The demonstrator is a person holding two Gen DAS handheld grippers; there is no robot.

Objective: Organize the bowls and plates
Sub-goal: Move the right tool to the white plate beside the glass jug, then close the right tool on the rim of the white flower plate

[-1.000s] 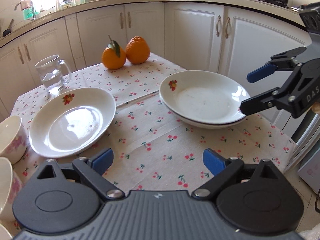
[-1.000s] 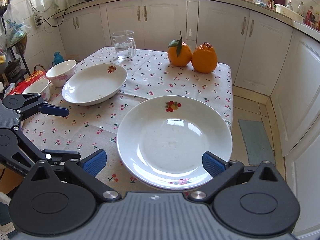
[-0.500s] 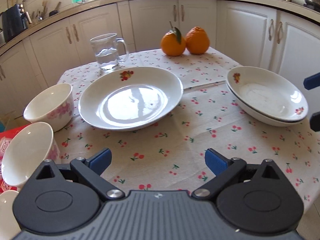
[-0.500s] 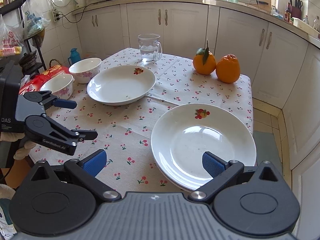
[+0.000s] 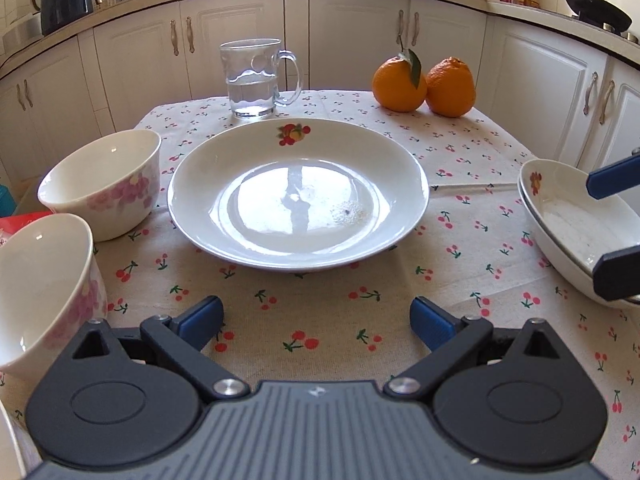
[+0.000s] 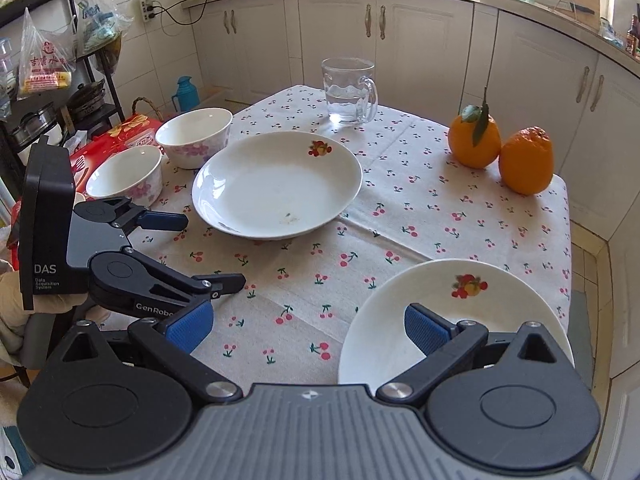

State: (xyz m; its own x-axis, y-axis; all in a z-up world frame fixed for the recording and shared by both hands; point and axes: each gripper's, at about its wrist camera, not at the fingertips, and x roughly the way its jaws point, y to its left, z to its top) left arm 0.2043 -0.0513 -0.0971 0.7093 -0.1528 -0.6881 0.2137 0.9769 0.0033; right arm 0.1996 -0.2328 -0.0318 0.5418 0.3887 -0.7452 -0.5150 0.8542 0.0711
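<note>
The table (image 5: 472, 168), spread with a cherry-print cloth (image 6: 304, 264), carries everything. Behind it runs a row of white cabinets (image 5: 344, 36).

Largest of the dishes is the single white plate (image 5: 298, 194) at the middle of the table, with a fruit motif on its far rim; it lies flat and alone on the cloth. Toward the right edge of the table sits a stack of two plates (image 6: 452, 320) — the lower rim shows under the upper one in the left wrist view. Two bowls with pink flowers stand at the left side: the far bowl (image 5: 102, 182) just beside the single plate, the near bowl (image 5: 44, 292) closer to the table's edge, the two close together.

The left tool (image 5: 316, 318) hangs low over the cloth in front of the single plate, its blue-padded fingers spread wide and holding nothing; the plate lies ahead of it, apart from both pads. The right tool (image 6: 306, 326) is likewise spread and empty — its right finger reaches over the near rim of the stacked plates, while its left finger is over bare cloth.

A glass mug (image 5: 256, 78) partly filled with water stands at the far side of the table. Two oranges (image 6: 500, 152) sit touching each other at the far right corner, one with a leaf on its stem.
</note>
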